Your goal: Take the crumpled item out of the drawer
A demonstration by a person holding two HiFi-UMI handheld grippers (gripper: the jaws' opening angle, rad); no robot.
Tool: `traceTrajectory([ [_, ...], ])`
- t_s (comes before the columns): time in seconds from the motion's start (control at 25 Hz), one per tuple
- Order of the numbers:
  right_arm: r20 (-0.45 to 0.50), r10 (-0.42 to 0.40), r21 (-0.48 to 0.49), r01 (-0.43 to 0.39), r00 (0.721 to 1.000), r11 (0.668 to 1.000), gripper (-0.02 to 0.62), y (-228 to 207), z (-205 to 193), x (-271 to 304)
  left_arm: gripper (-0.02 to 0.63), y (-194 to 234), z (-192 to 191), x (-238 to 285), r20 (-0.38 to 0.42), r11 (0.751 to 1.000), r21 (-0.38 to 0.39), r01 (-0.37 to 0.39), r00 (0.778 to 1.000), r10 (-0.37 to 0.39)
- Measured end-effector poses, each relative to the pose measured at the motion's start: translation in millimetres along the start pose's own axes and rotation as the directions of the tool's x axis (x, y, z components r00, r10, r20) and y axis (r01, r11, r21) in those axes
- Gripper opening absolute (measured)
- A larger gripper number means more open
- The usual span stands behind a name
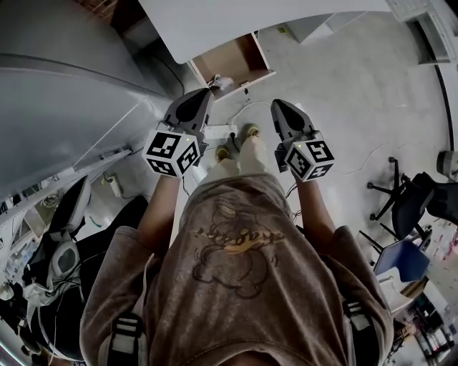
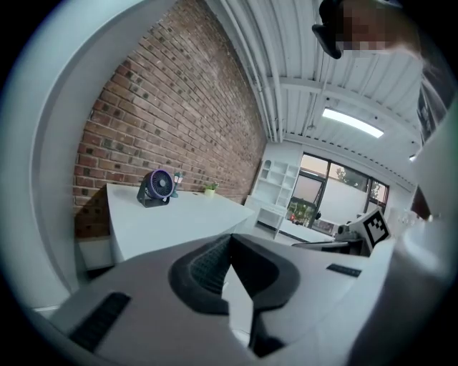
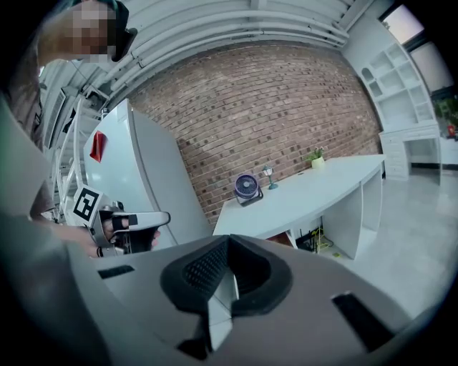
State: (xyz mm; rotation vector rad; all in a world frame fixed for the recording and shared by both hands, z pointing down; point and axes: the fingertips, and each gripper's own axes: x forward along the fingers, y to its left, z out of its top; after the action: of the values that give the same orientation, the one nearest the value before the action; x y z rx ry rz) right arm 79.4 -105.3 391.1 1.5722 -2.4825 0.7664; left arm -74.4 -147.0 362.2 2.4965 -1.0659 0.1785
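Observation:
In the head view an open wooden drawer (image 1: 236, 58) sticks out from under a white desk (image 1: 236, 18). A pale crumpled item (image 1: 220, 83) lies at its near left corner. My left gripper (image 1: 200, 98) is held above the floor just short of that corner, jaws shut with nothing in them. My right gripper (image 1: 279, 109) is level with it to the right, also shut and holding nothing. In the left gripper view the fingertips (image 2: 230, 240) meet and point over the desk (image 2: 179, 218). The right gripper view shows its fingertips (image 3: 227, 244) touching.
A grey cabinet (image 1: 64, 121) stands close on the left. Cables and a power strip (image 1: 222, 131) lie on the floor by the person's feet. Office chairs (image 1: 404, 204) stand at the right. A small fan (image 3: 245, 189) and a plant (image 3: 318, 160) sit on the desk before a brick wall.

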Motion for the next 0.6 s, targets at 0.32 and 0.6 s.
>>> traceTrajectory([
  [0.32,-0.027,0.031,-0.001,-0.031,0.999,1.000,-0.005,-13,-6,13,0.008,3,-12,17,-0.007,1.000,-0.004,-0.021,1.000,0.021],
  [0.6,-0.062,0.060,0.002,-0.060,0.996,0.998,-0.003,-41,-19,43,0.008,19,-37,48,-0.031,0.999,-0.013,-0.043,0.999,0.043],
])
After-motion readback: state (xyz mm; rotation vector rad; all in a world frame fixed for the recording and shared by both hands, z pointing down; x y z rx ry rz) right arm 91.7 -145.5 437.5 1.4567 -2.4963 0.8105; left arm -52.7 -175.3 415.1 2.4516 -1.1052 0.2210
